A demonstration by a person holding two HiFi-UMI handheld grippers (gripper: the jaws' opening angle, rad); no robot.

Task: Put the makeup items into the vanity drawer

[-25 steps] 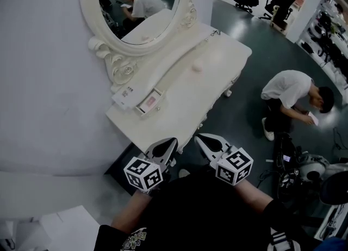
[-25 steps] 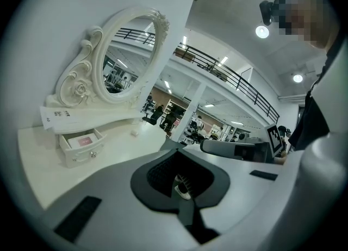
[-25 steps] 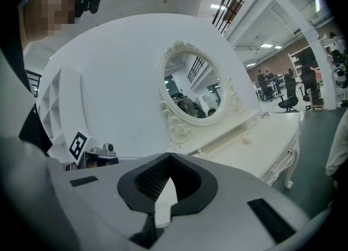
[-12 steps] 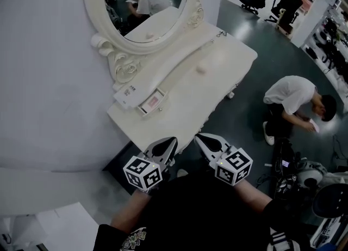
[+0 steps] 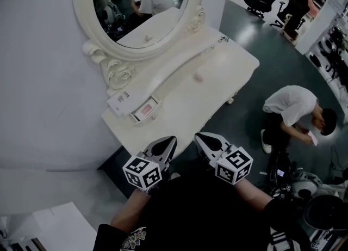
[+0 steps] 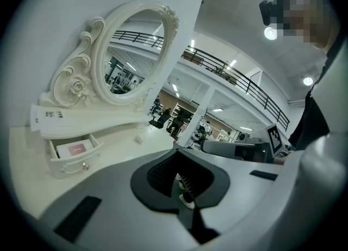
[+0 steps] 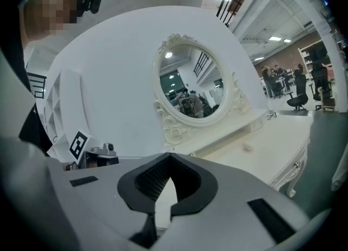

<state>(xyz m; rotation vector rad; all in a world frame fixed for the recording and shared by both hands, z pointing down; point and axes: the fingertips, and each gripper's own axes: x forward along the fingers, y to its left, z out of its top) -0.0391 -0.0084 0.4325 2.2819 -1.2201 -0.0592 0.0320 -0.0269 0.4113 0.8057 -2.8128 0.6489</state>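
**Hazards**
- Left gripper point(image 5: 167, 144): jaws clenched, empty. I hold it off the near edge of the vanity point(image 5: 185, 103). If I swing it in carelessly, I judge it could clip the card point(image 5: 120, 102) just beside the drawer point(image 5: 145, 110), or push the drawer shut.
- Right gripper point(image 5: 201, 138): jaws clenched, empty, also short of the vanity. If I reach without parting them first, I would likely only nudge the pale item point(image 5: 198, 77). It is small and low on a smooth top, so it may skid toward the far edge.
- Both grippers sit close together. I think they may knock each other if both go for the same spot.

**Containers**
- Drawer: pulled open at the left of the vanity, under the mirror point(image 5: 141, 5). It holds one flat pink item point(image 5: 148, 106), lying face up with room beside it.
- Vanity top: the pale item lies loose, right of the drawer and well apart from it. I cannot tell what kind of item it is.
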